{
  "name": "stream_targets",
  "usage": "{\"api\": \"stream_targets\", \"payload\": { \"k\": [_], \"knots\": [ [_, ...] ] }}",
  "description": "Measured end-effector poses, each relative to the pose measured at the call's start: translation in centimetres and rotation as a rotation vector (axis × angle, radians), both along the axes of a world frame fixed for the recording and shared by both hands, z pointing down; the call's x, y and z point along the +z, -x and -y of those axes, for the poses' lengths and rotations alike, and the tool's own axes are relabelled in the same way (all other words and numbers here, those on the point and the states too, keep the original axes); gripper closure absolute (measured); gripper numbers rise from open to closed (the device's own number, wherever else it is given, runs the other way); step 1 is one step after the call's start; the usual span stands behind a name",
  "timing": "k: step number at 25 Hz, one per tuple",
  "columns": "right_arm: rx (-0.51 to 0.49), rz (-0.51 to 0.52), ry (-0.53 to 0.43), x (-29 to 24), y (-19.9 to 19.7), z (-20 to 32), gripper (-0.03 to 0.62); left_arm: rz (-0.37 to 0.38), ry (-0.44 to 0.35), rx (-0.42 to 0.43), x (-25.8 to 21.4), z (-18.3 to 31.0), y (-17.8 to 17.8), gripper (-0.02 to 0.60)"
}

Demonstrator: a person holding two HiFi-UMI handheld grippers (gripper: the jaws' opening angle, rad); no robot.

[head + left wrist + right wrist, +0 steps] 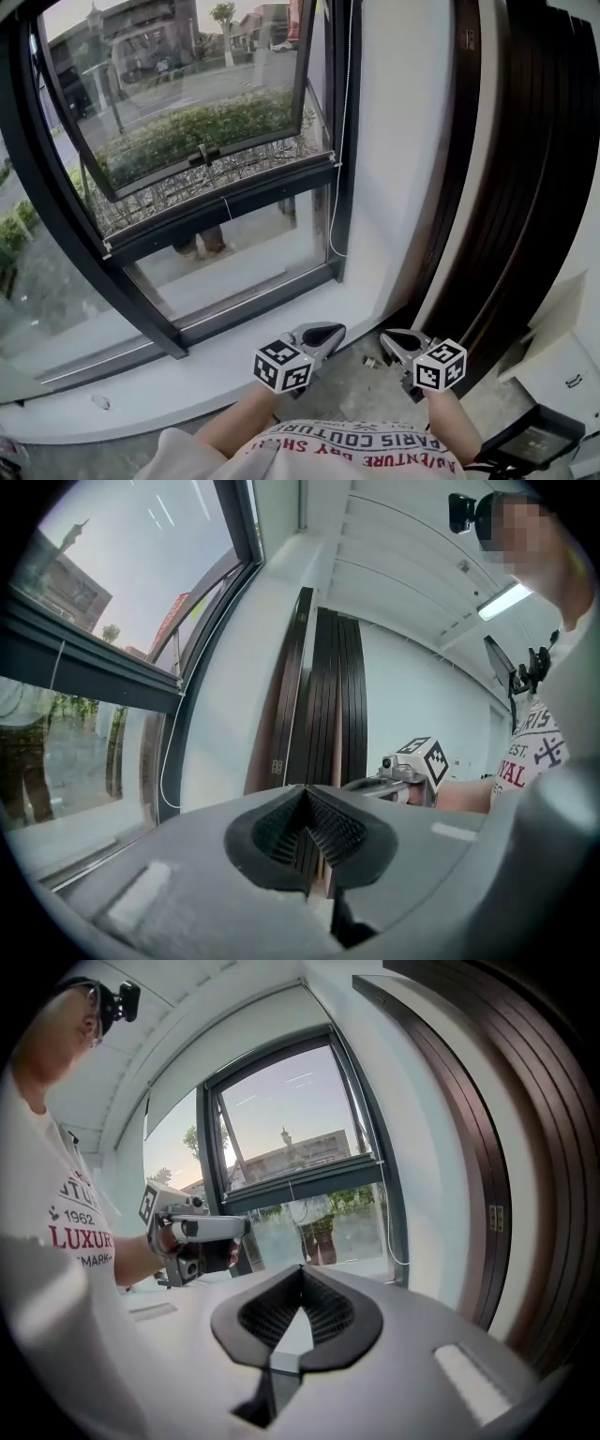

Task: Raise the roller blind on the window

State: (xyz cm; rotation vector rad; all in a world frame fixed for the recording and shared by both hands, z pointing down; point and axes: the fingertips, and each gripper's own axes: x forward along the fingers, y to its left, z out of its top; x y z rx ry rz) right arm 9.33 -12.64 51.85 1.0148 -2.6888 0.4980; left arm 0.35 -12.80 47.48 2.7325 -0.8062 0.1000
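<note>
Roller blind covers none of the window [187, 141] glass and looks already fully up (its cord [345, 94] hangs free beside the right frame), while left gripper [322, 333] and right gripper [397, 339] sit closed on nothing, low by the sill [169, 380]

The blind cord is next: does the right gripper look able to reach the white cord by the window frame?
Probably yes: nothing stands between the right gripper and the cord, which hangs free beside the frame. Its fingers are shut, so they must open first.
</note>
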Motion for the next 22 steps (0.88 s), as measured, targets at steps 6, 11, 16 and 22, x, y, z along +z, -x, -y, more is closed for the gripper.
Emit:
{"api": "stream_targets", "payload": {
  "k": [6, 11, 16, 22],
  "knots": [
    [-0.02, 0.043, 0.013, -0.2, 5.1, -8.0, 0.588, 0.015, 0.003, 0.001, 0.1, -8.3, 3.9, 0.578],
    [-0.05, 0.034, -0.029, -2.4, 8.9, -15.9, 0.588, 0.016, -0.011, -0.003, -0.8, -16.1, 7.0, 0.578],
    [-0.044, 0.052, -0.049, -3.8, 11.2, -21.7, 0.588, 0.056, -0.031, 0.014, -1.7, -22.0, 8.9, 0.578],
    [-0.03, 0.053, -0.065, -5.6, 11.8, -25.2, 0.588, 0.071, -0.072, 0.032, -3.8, -25.3, 9.3, 0.578]
  ]
}}
